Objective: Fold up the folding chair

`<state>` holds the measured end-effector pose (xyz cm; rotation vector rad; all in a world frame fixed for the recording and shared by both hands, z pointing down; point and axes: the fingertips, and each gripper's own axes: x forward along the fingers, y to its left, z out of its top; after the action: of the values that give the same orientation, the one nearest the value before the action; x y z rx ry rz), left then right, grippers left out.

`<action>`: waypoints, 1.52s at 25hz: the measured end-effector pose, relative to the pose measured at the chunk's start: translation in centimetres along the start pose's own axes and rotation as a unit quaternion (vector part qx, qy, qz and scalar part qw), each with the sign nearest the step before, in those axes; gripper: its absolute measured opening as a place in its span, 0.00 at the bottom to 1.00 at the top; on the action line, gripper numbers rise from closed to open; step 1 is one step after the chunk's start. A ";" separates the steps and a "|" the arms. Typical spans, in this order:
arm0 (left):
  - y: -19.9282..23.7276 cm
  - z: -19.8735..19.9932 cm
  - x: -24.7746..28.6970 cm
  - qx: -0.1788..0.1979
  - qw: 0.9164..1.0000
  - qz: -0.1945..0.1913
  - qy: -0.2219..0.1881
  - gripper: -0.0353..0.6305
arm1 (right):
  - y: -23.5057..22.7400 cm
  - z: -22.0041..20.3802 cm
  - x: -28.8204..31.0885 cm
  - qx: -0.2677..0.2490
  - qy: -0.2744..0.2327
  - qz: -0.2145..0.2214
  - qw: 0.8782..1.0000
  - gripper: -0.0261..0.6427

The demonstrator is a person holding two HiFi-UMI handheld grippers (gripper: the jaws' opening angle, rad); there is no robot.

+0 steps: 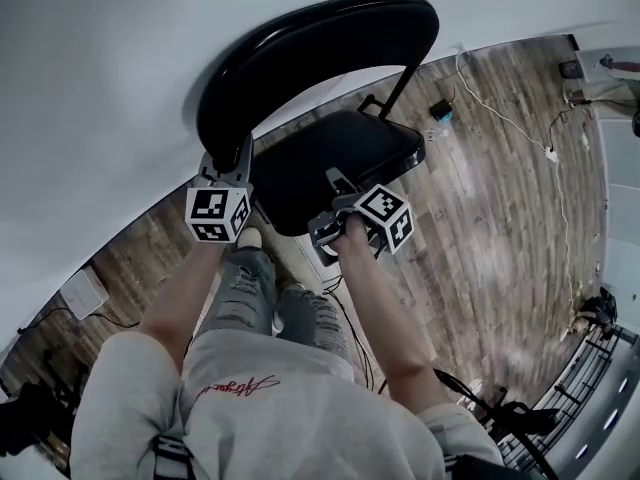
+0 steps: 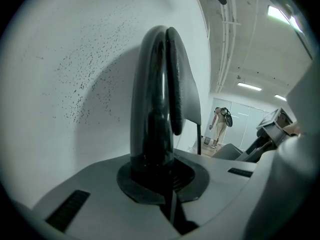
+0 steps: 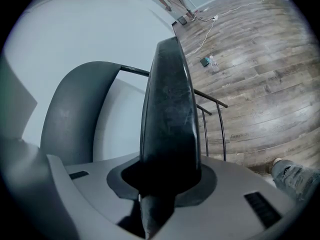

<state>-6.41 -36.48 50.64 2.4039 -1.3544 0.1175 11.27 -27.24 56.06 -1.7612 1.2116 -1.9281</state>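
My left tool clamped the backrest; my right tool apparently gripped the seat, which needed smooth lifting.

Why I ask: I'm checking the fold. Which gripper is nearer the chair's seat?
Right. The right gripper has its fingers closed on the seat at its near edge; the left gripper clamps the backrest at its side, off the seat.

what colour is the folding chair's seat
Black, with a slight sheen on the padded seat; the head view shows it best.
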 end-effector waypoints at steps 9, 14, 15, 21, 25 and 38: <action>0.6 1.6 0.4 0.021 1.000 -0.013 -0.014 0.08 | 4.1 -0.1 2.8 -0.006 0.004 -0.053 0.999 0.23; 0.4 2.5 0.9 0.040 0.998 -0.032 -0.026 0.08 | 6.7 0.2 5.2 -0.012 0.007 -0.104 0.994 0.23; 0.5 2.6 1.1 0.043 0.998 -0.035 -0.028 0.08 | 7.2 0.3 5.7 -0.014 0.006 -0.114 0.993 0.23; 1.1 2.5 1.0 0.055 0.998 -0.022 -0.029 0.08 | 8.4 -0.2 7.0 -0.015 0.009 -0.149 0.989 0.23; 1.3 2.9 1.2 0.062 0.997 -0.022 -0.034 0.08 | 9.9 -0.3 8.2 -0.014 0.012 -0.167 0.986 0.23; 2.2 3.4 1.3 0.046 0.998 -0.019 -0.031 0.08 | 10.9 -1.0 9.4 -0.020 0.013 -0.200 0.979 0.23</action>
<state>-7.95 -39.76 48.48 2.5281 -1.3561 0.0978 4.62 -39.97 54.92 -2.1403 0.9629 -2.1547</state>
